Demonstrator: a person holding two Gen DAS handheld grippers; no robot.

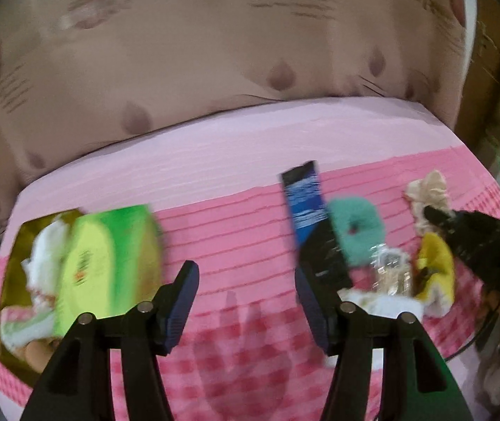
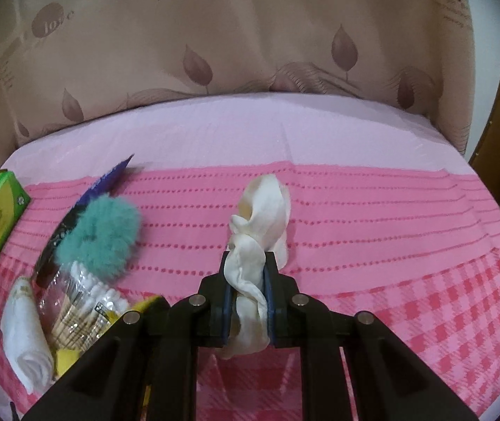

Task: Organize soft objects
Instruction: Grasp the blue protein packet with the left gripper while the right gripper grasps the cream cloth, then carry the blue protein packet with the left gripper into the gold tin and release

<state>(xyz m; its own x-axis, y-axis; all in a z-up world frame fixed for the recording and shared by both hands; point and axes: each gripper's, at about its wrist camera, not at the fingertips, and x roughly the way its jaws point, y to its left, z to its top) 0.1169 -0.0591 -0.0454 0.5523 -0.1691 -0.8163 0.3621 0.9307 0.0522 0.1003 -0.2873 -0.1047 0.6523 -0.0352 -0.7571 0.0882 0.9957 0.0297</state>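
My right gripper (image 2: 246, 263) is shut on a cream scrunchie (image 2: 262, 210) and holds it over the pink cloth; the scrunchie also shows in the left wrist view (image 1: 427, 191). A teal fluffy scrunchie (image 2: 100, 236) lies left of it, also visible in the left wrist view (image 1: 353, 231). A rolled white towel (image 2: 27, 336) and a yellow soft item (image 1: 434, 263) lie near it. My left gripper (image 1: 246, 280) is open and empty above the cloth. A gold box (image 1: 13, 245) at the left holds soft items.
A green carton (image 1: 109, 263) stands by the gold box. A dark blue packet (image 1: 307, 207) and a clear tub of cotton swabs (image 2: 78, 312) lie by the teal scrunchie. A leaf-print curtain (image 2: 250, 35) hangs behind the table (image 2: 214, 133).
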